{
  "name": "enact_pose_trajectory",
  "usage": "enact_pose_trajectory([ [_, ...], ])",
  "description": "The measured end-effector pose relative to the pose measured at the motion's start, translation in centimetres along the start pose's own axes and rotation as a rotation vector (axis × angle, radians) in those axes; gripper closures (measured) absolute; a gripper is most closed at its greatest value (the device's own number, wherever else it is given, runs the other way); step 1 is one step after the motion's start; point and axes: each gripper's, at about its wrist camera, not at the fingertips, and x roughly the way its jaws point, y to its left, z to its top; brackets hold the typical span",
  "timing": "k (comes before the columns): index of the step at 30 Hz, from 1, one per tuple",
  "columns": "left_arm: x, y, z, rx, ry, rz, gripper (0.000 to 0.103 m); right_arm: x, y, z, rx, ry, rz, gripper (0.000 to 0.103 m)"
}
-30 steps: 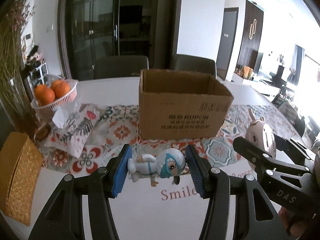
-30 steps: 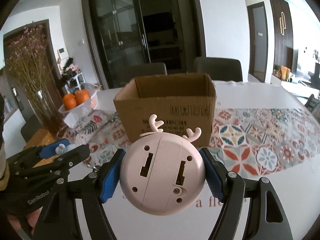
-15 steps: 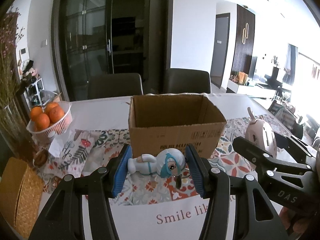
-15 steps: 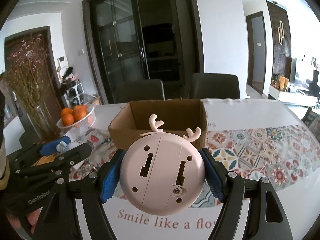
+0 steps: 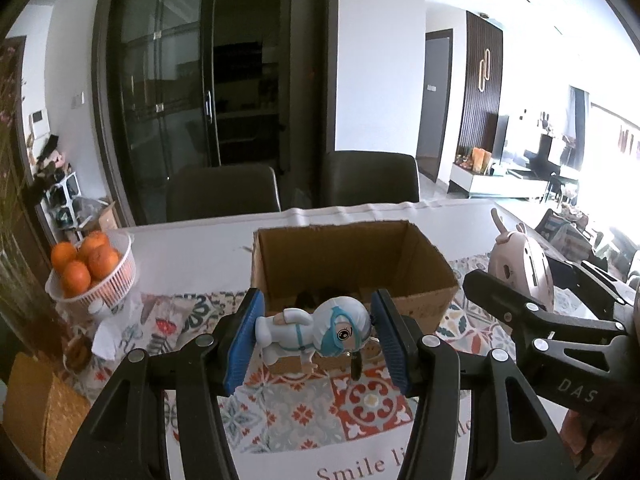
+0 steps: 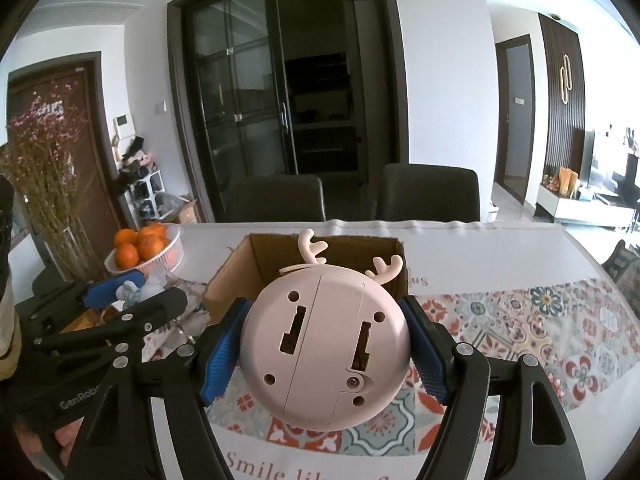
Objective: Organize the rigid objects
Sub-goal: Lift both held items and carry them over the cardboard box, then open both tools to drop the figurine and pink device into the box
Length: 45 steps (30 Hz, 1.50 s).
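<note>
Left gripper [image 5: 316,340]: I had its blue pads closed on a small white-suited figurine [image 5: 316,330], gripped lying sideways, feet against one pad and hooded head against the other. It hung in the air in front of the cardboard box's near wall, not yet over the opening.

Right gripper [image 6: 322,350]: I had its jaws wide but pressed firmly on a round pink antlered toy [image 6: 326,350], its flat underside turned toward the camera. It also hung on the near side of the box.

Cardboard box [image 5: 352,264]: open-topped, standing on a patterned runner [image 5: 304,408] on the white table [image 5: 192,248]. Dark shapes lay at its bottom; I could not tell what they were.

Nearby: a white basket of oranges [image 5: 90,270] stood to the left of the box, well apart from it.

Risk, figurine: I judged the end-to-end hold on a rounded head to be shaky; a jolt could twist it out and drop it on the runner instead of in the box.

Risk, pink toy: its curved sides gave the pads little purchase, so it could squirt loose if tilted.

Risk, crowding: both grippers were close together and aimed at one opening; I feared they would knock each other, or clip the near wall and shove the light box away.

Risk, release: letting go from high up could strike whatever already lay inside.
</note>
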Motion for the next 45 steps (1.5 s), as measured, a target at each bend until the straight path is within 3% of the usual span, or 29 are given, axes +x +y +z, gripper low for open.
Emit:
enact_pose_trajectory([
  [11, 2.2, -0.1, 3.3, 0.022, -0.009, 0.006, 0.048, 2.8, -1.0, 2.8, -0.004, 0.042, 0.011, 0.028],
  [26, 7.8, 1.5, 6.7, -0.013, 0.071, -0.013, 0.048, 9.2, -2.2, 6.0, 0.003, 0.201, 0.038, 0.028],
  [45, 14.8, 1.9, 4.9, -0.012, 0.274, 0.019, 0.048, 16.5, -3.4, 3.7, -0.024, 0.428, 0.039, 0.028],
])
